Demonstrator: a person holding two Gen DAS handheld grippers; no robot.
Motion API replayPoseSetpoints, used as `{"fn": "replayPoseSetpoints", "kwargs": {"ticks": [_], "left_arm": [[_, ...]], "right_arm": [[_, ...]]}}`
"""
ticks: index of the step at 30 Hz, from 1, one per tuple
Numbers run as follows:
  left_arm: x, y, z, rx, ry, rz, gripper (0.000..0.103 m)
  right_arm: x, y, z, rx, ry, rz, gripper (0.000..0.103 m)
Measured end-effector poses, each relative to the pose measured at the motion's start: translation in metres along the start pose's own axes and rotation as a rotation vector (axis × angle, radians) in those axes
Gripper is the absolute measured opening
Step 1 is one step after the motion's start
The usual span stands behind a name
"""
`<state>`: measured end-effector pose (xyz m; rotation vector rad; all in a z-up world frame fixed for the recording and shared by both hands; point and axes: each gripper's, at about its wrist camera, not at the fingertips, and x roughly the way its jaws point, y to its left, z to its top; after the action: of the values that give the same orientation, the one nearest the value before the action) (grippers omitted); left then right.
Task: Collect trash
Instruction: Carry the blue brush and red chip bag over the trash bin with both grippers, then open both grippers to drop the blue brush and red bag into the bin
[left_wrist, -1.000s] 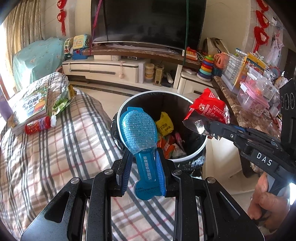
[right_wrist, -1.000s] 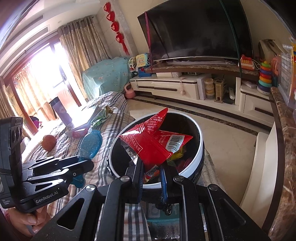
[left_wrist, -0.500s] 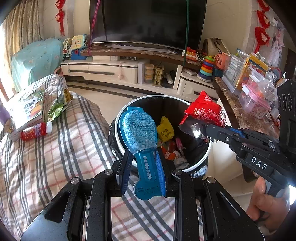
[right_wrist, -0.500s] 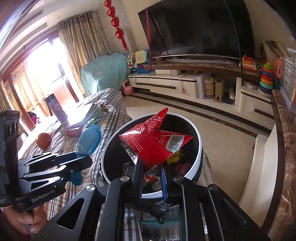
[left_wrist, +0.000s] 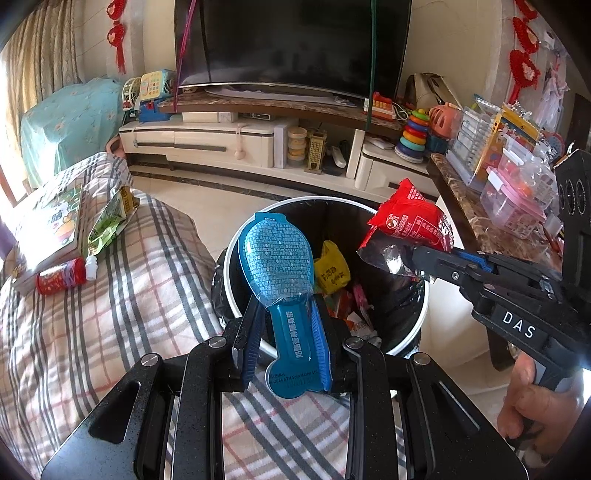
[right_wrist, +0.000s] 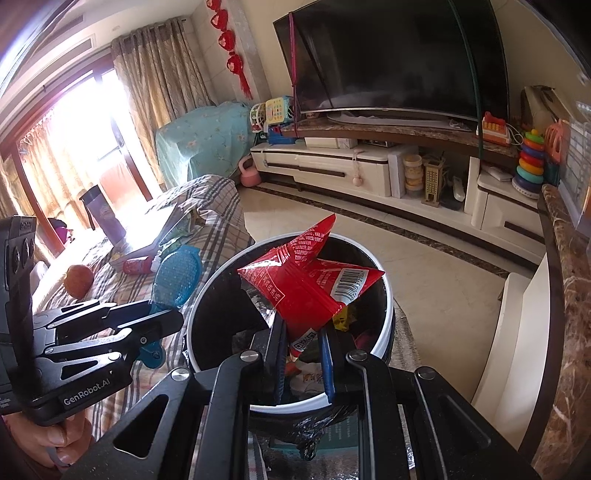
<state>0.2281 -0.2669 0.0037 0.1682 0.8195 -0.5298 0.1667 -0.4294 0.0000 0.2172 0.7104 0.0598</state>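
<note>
Trash bin (left_wrist: 236, 258) (already half full of wrappers) sits right under both loads. Right gripper (right_wrist: 303, 354) pinches a red snack bag (right_wrist: 306, 288), left gripper (left_wrist: 284, 343) clamps a blue package (left_wrist: 277, 258). Looks like drop time: just let go.
</note>
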Motion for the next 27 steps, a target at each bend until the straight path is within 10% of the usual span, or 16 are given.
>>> {"fn": "replayPoseSetpoints", "kwargs": {"ticks": [27], "left_arm": [[0.028,-0.006,0.011,0.004,0.031,-0.003,0.024]], "right_arm": [[0.025,-0.005,0.007,-0.008,0.066,-0.021,0.016]]}}
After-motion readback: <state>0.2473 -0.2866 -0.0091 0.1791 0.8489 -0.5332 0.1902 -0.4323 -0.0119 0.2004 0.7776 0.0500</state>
